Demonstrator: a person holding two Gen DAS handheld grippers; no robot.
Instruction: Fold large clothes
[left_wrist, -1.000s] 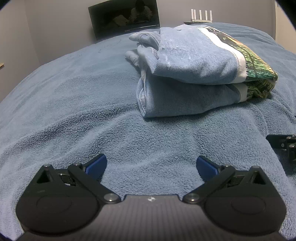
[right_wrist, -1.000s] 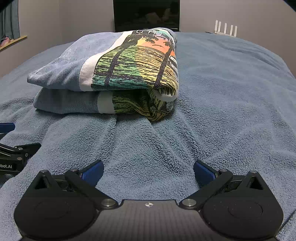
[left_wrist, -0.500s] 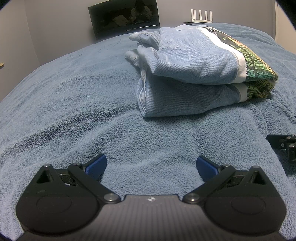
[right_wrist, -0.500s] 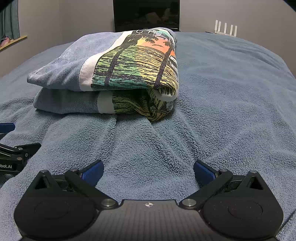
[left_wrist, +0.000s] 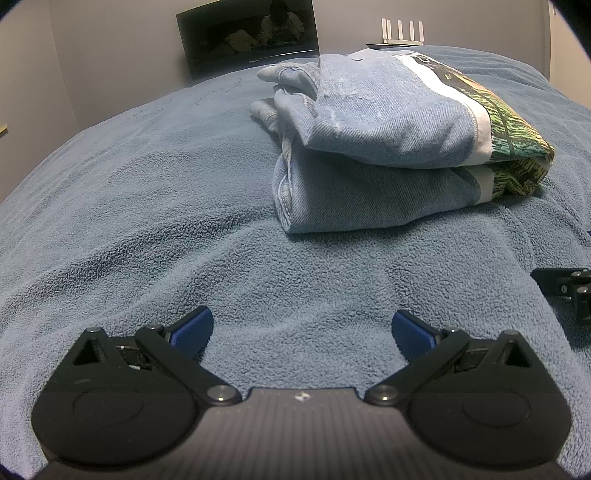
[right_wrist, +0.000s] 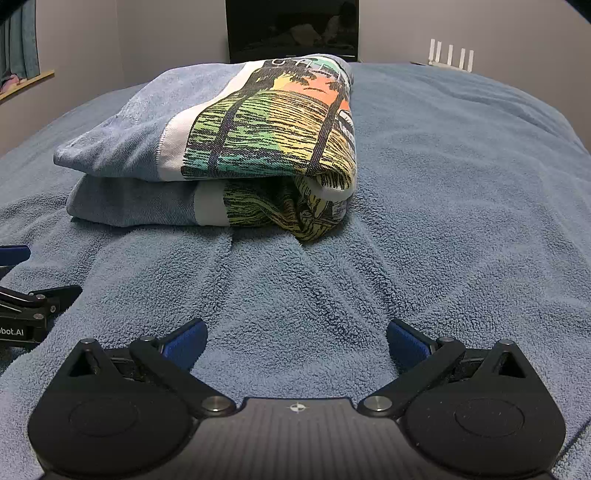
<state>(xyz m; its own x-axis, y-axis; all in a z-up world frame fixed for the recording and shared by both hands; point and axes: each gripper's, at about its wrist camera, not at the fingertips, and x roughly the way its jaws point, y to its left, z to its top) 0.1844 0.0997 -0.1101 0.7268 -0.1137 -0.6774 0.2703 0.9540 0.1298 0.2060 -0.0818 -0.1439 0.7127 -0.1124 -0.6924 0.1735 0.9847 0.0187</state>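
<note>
A light blue sweatshirt with a colourful palm-tree print lies folded in a thick stack on the blue fleece blanket. In the right wrist view the same sweatshirt sits ahead and slightly left, print side facing me. My left gripper rests low on the blanket, well short of the stack, open with nothing between its blue pads. My right gripper is likewise open and empty, a good distance in front of the stack. Each gripper's tip shows at the edge of the other's view.
A dark screen stands against the wall behind the bed, and a white router with several antennas sits at the back right. A wooden shelf is on the left wall. The blanket spreads on all sides.
</note>
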